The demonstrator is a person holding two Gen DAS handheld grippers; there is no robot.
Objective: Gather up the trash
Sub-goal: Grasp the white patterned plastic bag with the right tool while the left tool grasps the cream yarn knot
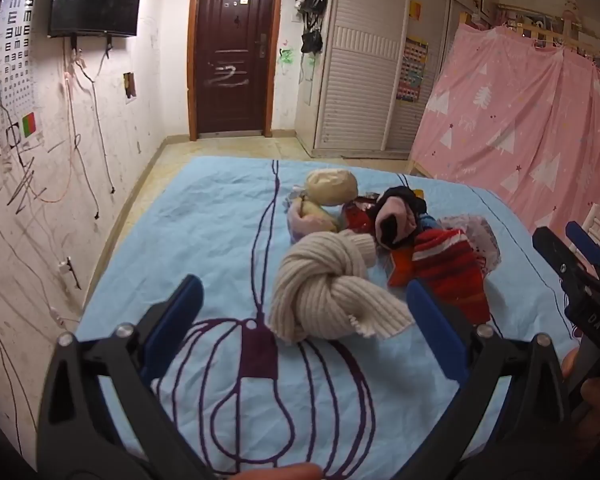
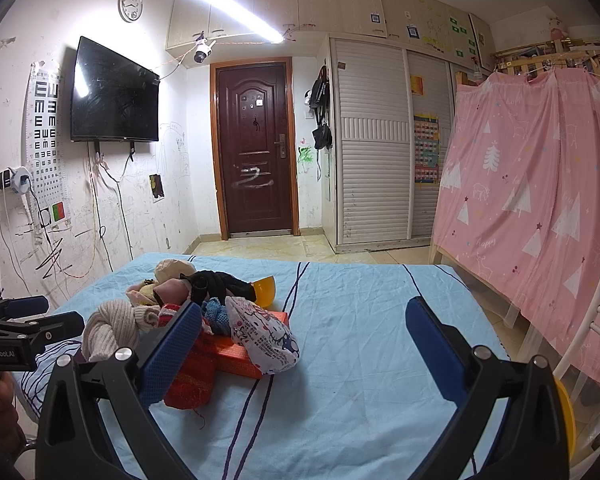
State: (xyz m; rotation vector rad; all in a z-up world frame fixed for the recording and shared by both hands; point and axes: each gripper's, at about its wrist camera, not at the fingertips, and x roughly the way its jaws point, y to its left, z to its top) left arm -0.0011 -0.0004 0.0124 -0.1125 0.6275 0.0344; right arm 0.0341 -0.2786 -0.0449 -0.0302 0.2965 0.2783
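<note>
Tools (image 1: 304, 316) (image 2: 304, 340) wide open, angled down above bedsheet (image 1: 204, 220)

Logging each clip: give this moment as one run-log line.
left claw: open, empty, before knotted cream knit scarf | right claw: open, empty | pile on light blue bedsheet: untouched

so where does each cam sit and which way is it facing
Left wrist: on the left gripper, open, angled down over the blue bedsheet at the cream knotted cloth; the right gripper and fingertips show at right.
Right wrist: on the right gripper, open, looking more level across the bed toward the door; the left gripper shows at left.
Shared: cloth pile, door, TV, pink curtain.
</note>
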